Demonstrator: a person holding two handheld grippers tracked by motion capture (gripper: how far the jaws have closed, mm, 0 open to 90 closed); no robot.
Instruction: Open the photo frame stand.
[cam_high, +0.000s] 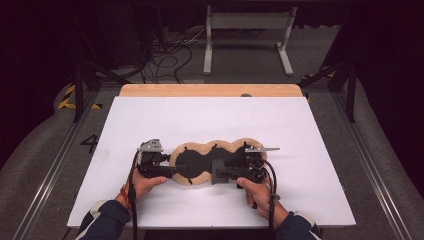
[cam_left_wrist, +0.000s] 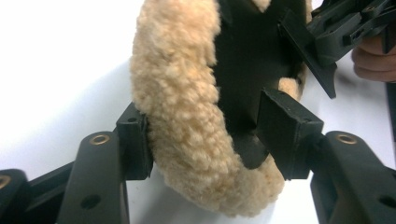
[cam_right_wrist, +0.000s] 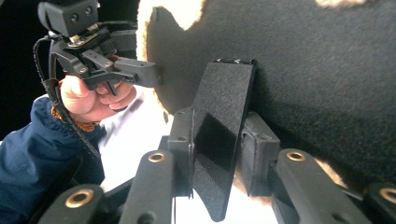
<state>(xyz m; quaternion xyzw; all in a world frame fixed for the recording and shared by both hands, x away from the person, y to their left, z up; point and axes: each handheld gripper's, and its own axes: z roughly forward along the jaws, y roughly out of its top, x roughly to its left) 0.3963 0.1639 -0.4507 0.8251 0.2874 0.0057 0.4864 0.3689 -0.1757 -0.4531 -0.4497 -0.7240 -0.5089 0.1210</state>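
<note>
A: Item one, surroundings?

B: White worktop (cam_high: 210, 120) with a bare wooden strip (cam_high: 210, 90) along its far edge. Beyond it, a grey metal stand (cam_high: 248, 37) and loose cables (cam_high: 165, 57) on the floor. Nothing lies between my tools and the piece.

A: Item two, the piece?

B: A lobed sheepskin pad (cam_high: 212, 161), tan fleece rim, black backing facing up, near the front middle of the worktop. A stiff black flap (cam_right_wrist: 219, 135) stands up from the backing.

A: Item three, left tool?

B: My left tool (cam_left_wrist: 212, 140) sits at the pad's left end, about half open. One jaw touches the fleece rim on the outside, the other the black backing on the inside; I cannot tell whether they squeeze.

A: Item four, right tool?

B: My right tool (cam_right_wrist: 215, 154) is narrow, clamped on the black flap at the pad's right half.
</note>
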